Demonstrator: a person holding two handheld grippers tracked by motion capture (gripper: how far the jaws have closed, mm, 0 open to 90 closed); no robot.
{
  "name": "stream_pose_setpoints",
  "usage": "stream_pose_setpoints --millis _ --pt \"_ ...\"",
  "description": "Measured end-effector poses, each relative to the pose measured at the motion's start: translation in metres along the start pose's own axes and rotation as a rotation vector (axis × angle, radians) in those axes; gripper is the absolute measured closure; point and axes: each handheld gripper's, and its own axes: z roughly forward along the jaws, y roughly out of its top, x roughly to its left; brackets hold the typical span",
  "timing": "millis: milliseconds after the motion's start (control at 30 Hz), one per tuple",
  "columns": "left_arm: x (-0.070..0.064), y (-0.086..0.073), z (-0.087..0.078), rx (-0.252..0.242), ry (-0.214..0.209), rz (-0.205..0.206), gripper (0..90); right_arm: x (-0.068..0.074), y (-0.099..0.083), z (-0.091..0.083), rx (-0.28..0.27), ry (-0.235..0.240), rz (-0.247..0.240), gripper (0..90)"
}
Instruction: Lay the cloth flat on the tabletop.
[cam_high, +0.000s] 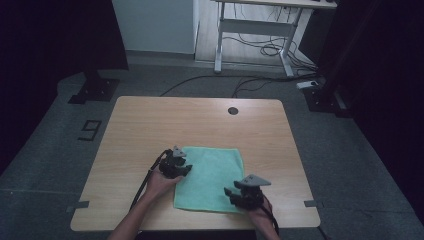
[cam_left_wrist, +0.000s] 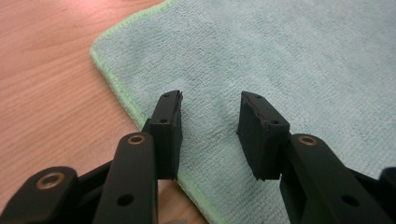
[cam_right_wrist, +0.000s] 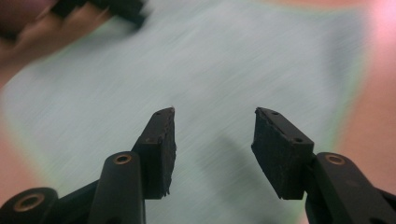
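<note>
A green cloth (cam_high: 211, 178) lies flat on the near half of the wooden table (cam_high: 150, 125), roughly centred between the person's two hands, its near edge close to the table's front edge. The left gripper (cam_high: 176, 166) sits at the cloth's left edge, toward the far left corner, held by the left hand (cam_high: 161, 184). In the left gripper view its jaws stand apart with nothing between them, poised over the cloth's bright green hem (cam_left_wrist: 122, 95) (the left jaw above the hem, the right one over the cloth itself); whether the tips touch the fabric cannot be told. The right gripper (cam_high: 240, 194) is at the cloth's near right corner, held by the right hand (cam_high: 260, 215), its grey plate (cam_high: 252, 181) uppermost. In the right gripper view its jaws are likewise spread and empty, pointing across the cloth (cam_right_wrist: 224, 70), and that picture is smeared by blur, so fine detail cannot be read. The other hand and its gripper appear faintly at that view's upper left. A small dark round hole (cam_high: 233, 110) marks the table's far side.
</note>
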Motion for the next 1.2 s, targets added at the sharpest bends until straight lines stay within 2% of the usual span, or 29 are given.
stream_pose_setpoints --millis 67,100,133,233,267,300,333,400,467,500,533,567,600,633,667,700,767,800,833,867,900,933,967,1033,1067,1133,1200 --pt "0.0 -0.001 0.0 -0.005 -0.002 -0.005 59.8 -0.019 0.014 0.005 -0.018 -0.037 0.02 48.5" --pt "0.0 -0.001 0.0 -0.005 -0.002 -0.005 59.9 -0.019 0.014 0.005 -0.018 -0.037 0.02 48.5" --pt "0.001 -0.002 -0.001 -0.007 -0.007 -0.011 60.0 -0.038 0.029 0.017 -0.016 -0.066 0.055 49.0" --pt "0.001 -0.002 -0.001 -0.009 -0.009 -0.015 60.1 -0.061 0.045 0.038 0.006 -0.128 0.066 49.7" --pt "0.001 -0.002 -0.001 -0.011 -0.008 -0.015 60.1 -0.068 0.05 0.044 0.01 -0.134 0.078 50.6" --pt "0.001 -0.002 -0.001 -0.011 -0.008 -0.015 60.1 -0.068 0.05 0.044 0.01 -0.134 0.078 50.6" --pt "0.001 -0.003 -0.001 -0.013 -0.009 -0.014 60.1 -0.08 0.059 0.057 0.029 -0.144 0.091 51.9" --pt "0.001 -0.003 -0.001 -0.018 -0.011 -0.017 60.2 -0.087 0.063 0.068 0.064 -0.15 0.097 54.3" --pt "0.002 -0.003 -0.001 -0.016 -0.013 -0.017 60.2 -0.089 0.063 0.072 0.069 -0.157 0.088 56.1" --pt "0.002 -0.003 -0.001 -0.018 -0.014 -0.018 60.2 -0.094 0.062 0.079 0.095 -0.143 0.095 64.7" --pt "0.002 -0.004 -0.001 -0.023 -0.012 -0.019 60.2 -0.093 0.062 0.08 0.089 -0.137 0.084 68.7" --pt "0.002 -0.004 -0.001 -0.023 -0.012 -0.019 60.1 -0.093 0.062 0.08 0.089 -0.137 0.084 68.7" --pt "0.001 -0.004 -0.001 -0.027 -0.009 -0.019 60.1 -0.087 0.064 0.079 0.08 -0.151 0.046 77.5" --pt "0.001 -0.004 -0.001 -0.027 -0.009 -0.019 60.1 -0.087 0.064 0.079 0.08 -0.151 0.046 77.5" --pt "0.001 -0.004 -0.001 -0.028 -0.008 -0.019 60.1 -0.081 0.066 0.077 0.064 -0.149 0.016 78.6" --pt "0.001 -0.005 -0.001 -0.027 -0.007 -0.017 60.1 -0.063 0.069 0.073 0.04 -0.132 -0.043 79.5" --pt "0.0 -0.005 -0.001 -0.029 -0.002 -0.018 60.0 -0.044 0.07 0.069 0.026 -0.098 -0.079 78.6" --pt "0.0 -0.005 -0.001 -0.029 -0.002 -0.018 60.0 -0.044 0.07 0.069 0.026 -0.098 -0.079 78.6" --pt "0.0 -0.005 -0.001 -0.028 0.0 -0.018 59.9 -0.018 0.067 0.069 0.054 -0.057 -0.146 75.1" --pt "0.0 -0.005 -0.001 -0.028 0.0 -0.018 59.9 -0.018 0.067 0.069 0.054 -0.057 -0.146 75.1" --pt "0.0 -0.005 -0.001 -0.028 0.0 -0.021 59.9 -0.002 0.061 0.071 0.081 0.021 -0.184 65.3" --pt "0.0 -0.005 -0.001 -0.028 0.0 -0.022 59.9 0.003 0.059 0.07 0.091 0.05 -0.2 60.9" --pt "0.0 -0.005 -0.001 -0.028 0.0 -0.022 59.9 0.003 0.059 0.07 0.091 0.05 -0.2 60.9" --pt "-0.001 -0.005 -0.001 -0.027 0.0 -0.02 59.9 0.001 0.06 0.062 0.044 0.084 -0.173 57.4" --pt "0.0 -0.005 -0.001 -0.026 0.0 -0.02 59.9 -0.005 0.062 0.057 0.012 0.072 -0.137 57.2" --pt "0.0 -0.005 -0.001 -0.026 -0.001 -0.02 59.9 -0.017 0.067 0.051 -0.025 0.047 -0.102 57.7" --pt "0.0 -0.005 -0.001 -0.027 -0.001 -0.021 59.9 -0.031 0.071 0.049 -0.034 0.029 -0.056 58.6"
